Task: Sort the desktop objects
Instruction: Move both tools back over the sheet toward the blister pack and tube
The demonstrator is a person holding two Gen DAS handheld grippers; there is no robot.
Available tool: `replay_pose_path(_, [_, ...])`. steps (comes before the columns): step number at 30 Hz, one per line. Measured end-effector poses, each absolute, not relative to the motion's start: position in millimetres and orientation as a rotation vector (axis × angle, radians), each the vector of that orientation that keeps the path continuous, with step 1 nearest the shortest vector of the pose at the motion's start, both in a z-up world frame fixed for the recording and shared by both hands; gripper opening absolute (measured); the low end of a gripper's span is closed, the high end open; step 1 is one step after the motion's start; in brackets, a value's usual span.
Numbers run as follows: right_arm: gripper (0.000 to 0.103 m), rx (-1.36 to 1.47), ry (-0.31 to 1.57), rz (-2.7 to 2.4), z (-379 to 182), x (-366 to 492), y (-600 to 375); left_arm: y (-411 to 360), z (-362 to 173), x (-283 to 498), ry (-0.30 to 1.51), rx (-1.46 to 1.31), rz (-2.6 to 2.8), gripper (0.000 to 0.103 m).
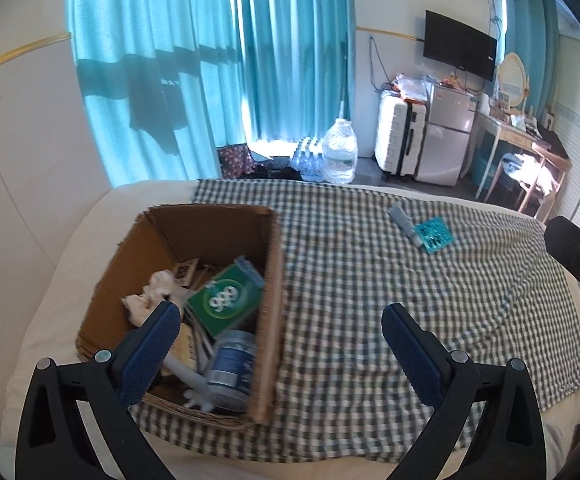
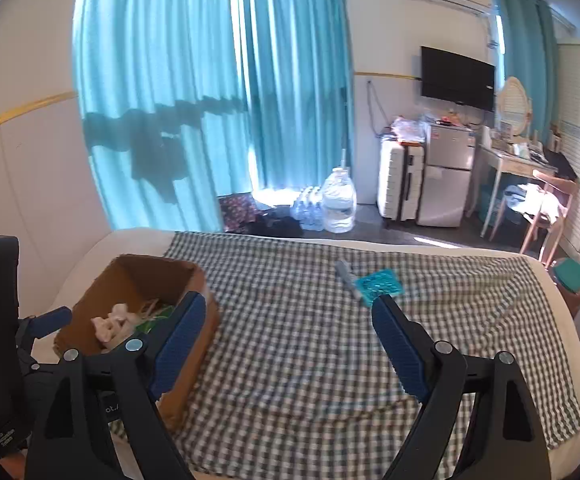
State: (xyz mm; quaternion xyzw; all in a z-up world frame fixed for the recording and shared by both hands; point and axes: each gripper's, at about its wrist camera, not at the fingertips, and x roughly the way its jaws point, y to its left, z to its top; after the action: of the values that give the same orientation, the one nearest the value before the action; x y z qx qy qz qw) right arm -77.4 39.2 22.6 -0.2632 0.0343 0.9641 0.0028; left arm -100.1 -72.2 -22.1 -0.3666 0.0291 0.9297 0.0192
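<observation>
**Two items left beyond the box**

Left gripper (image 1: pixel 280 344) and right gripper (image 2: pixel 286 344) both spread wide, empty. Beyond the cardboard box (image 1: pixel 274 280), on the checked cloth (image 1: pixel 369 280): grey tube (image 1: pixel 403 222) touching teal packet (image 1: pixel 435 236). Probably light, flat, slippery; best pinched across the edges.

Checked cloth (image 1: pixel 369 280) lies open between the cardboard box (image 1: pixel 274 320) and the teal packet (image 1: pixel 435 236)

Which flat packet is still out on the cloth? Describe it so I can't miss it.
Start at the checked cloth and go past the cardboard box to the far right. The teal packet lies flat there, touching a grey tube; it's the only bright teal square.
</observation>
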Motion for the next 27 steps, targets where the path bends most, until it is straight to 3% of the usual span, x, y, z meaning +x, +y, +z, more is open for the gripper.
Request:
replay_pose_path(12, [0.094, -0.822, 0.395, 2.793, -25, -61, 173, 20, -63, -123, 0.171, -1.241, 2.786, 0.103])
replay_pose_path(27, [0.094, -0.961, 0.499, 2.625, -133, -127, 266, 110, -151, -252, 0.147, -1.387, 2.723, 0.103])
